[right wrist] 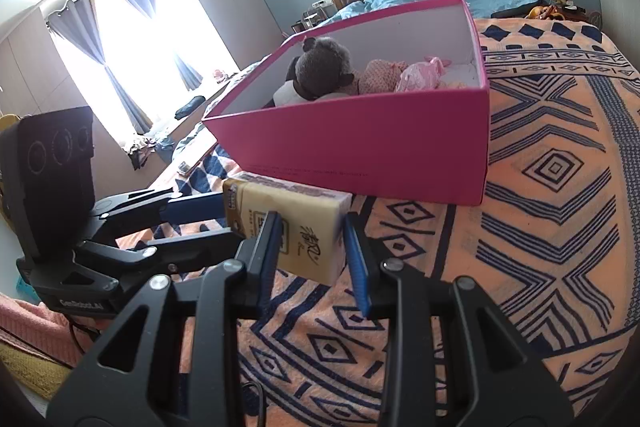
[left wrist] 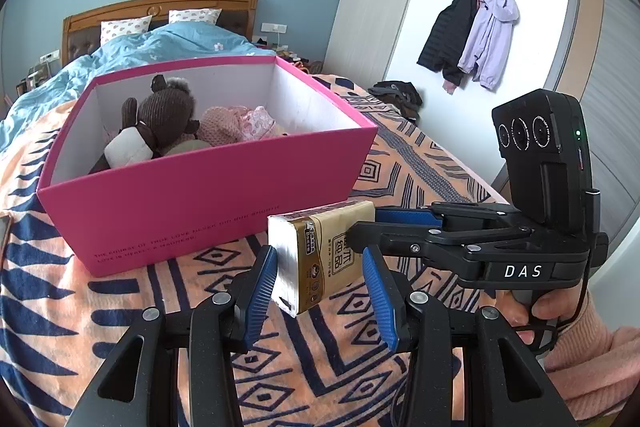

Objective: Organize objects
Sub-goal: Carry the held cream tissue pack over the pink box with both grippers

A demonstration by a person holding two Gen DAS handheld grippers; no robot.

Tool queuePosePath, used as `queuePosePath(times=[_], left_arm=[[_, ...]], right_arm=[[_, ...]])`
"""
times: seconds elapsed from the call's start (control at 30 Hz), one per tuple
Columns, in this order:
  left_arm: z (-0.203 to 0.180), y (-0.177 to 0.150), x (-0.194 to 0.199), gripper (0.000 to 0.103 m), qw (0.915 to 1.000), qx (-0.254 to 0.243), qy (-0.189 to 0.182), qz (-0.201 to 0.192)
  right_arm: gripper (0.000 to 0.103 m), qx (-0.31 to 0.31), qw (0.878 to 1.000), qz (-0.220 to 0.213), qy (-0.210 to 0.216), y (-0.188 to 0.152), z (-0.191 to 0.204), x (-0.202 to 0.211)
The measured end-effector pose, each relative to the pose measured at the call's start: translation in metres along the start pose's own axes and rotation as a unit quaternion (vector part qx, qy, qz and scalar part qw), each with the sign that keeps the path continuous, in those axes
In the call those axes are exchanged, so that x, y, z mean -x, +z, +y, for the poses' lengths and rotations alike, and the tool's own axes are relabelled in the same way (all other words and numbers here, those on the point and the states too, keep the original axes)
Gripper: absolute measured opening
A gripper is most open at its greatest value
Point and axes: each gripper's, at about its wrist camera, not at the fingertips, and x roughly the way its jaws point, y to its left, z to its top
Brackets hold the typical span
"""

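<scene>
1. On a bed spread with an orange-and-navy patterned blanket [left wrist: 120,291]: a gold-wrapped tissue pack [left wrist: 320,259] held clear of the cover, just in front of an open pink box [left wrist: 208,203].
2. Left gripper [left wrist: 320,291] clamped on one end of the pack, blue pads against its sides; right gripper [right wrist: 310,247] closed on the other end, reaching in from the side.
3. Inside the box: a brown plush bear [left wrist: 164,115], a pink knitted item [left wrist: 224,127] and a pink crinkled bag [right wrist: 420,75], packed toward one side.
4. Beyond the box: blue duvet [left wrist: 168,43], two spotted pillows, wooden headboard [left wrist: 160,7], three framed prints on a blue wall.
5. Off to one side: two jackets [left wrist: 472,35] on a wall rack; curtained window [right wrist: 120,39] blown out by daylight.
6. Pink sleeve [left wrist: 592,359] and fingers around the right gripper's handle, cut off at the frame edge.
7. Small print on the box front too fine to read; a flat object at the blanket's far edge hard to make out.
</scene>
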Motion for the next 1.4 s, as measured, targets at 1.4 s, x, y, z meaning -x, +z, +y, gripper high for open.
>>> queuePosePath(times=[1.4], left_arm=[[0.003,0.035,0.008,0.044,0.9988,-0.015,0.005,-0.046]], right_arm=[[0.035,0.026,0.999,-0.045,-0.012,0.035,0.01,0.018]])
